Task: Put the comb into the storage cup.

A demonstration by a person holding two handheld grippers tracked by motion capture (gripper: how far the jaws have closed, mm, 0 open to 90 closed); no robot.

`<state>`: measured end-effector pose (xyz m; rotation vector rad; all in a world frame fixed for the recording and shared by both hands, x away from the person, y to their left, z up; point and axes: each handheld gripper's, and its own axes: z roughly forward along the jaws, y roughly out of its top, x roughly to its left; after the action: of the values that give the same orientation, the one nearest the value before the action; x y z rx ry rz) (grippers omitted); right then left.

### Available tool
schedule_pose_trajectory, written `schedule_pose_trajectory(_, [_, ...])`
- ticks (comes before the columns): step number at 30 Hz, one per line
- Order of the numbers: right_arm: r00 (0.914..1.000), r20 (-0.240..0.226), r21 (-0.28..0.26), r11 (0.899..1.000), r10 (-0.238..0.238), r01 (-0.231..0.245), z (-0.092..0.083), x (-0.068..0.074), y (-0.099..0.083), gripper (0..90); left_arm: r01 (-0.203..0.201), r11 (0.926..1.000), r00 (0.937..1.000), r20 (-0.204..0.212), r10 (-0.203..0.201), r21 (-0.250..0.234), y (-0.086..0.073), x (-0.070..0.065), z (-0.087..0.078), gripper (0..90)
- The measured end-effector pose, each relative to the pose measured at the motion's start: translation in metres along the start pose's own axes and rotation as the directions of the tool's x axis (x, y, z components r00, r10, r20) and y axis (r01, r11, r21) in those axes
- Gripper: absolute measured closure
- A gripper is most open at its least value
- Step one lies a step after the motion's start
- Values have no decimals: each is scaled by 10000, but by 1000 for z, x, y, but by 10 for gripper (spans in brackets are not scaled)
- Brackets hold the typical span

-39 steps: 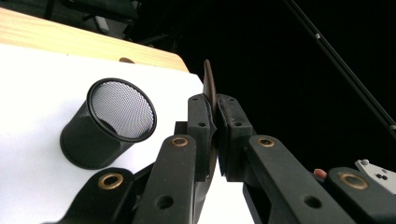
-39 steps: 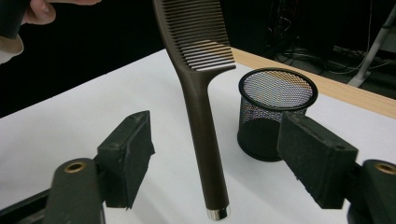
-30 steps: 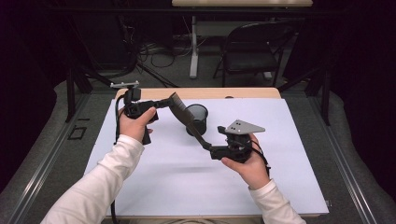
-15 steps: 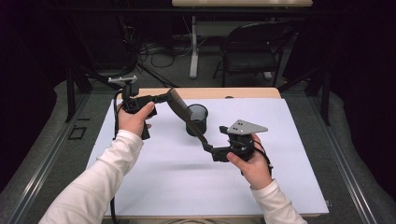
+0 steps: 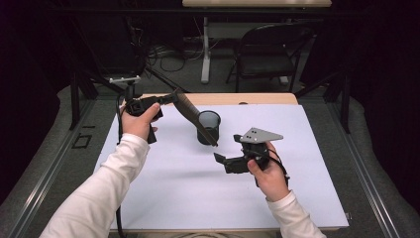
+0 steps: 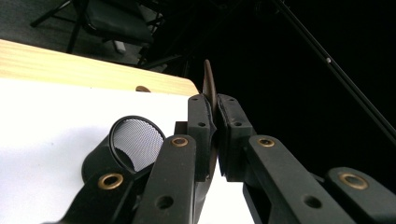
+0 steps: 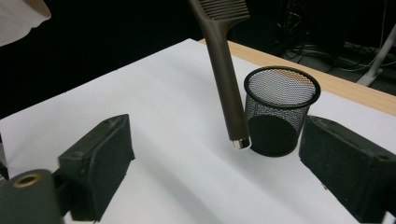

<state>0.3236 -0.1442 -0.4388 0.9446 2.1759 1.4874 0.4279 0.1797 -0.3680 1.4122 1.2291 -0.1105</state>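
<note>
Left gripper (image 5: 171, 97) clamped on the toothed end of a brown comb (image 5: 195, 118), held above the table's far left part, handle slanting down toward the middle. Comb's metal-tipped end (image 7: 241, 143) hanging just in front of a black mesh cup (image 5: 208, 127), close beside its wall; touching or not, cannot tell. In the left gripper view, comb (image 6: 208, 88) seen edge-on, pinched between the two pads. Right gripper (image 5: 221, 159) low over the sheet, nearer the person, jaws wide apart and just been opening, nothing between the pads, well clear of the comb's tip and the cup.

Open room: broad bare white sheet (image 5: 188, 193) on the near side and to the right of the cup. Sheet's far edge just behind the cup, a strip of wooden tabletop (image 5: 257, 98) past it. Near edge at the person's sleeves.

Beyond the table: grey floor, a dark folding chair (image 5: 267, 52), cables, black surroundings.
</note>
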Motion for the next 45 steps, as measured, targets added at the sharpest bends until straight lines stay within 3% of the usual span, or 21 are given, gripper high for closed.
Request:
schedule_pose_trajectory(4, [10000,-82,98,9999,-34,35,1,1,-1,79,29,10000,10000,-16,-30,-78,3,-1,-1,850])
schedule_pose_trajectory(9, [9995,-137,360,9990,-269,274,4,3,-2,0,6,9999,10000,-48,-7,-163,6,-2,-1,850])
schedule_pose_trajectory(45, [9995,-119,336,9990,-300,303,4,1,-3,0,5,9946,9959,-897,-99,-1042,40,-6,-2,850])
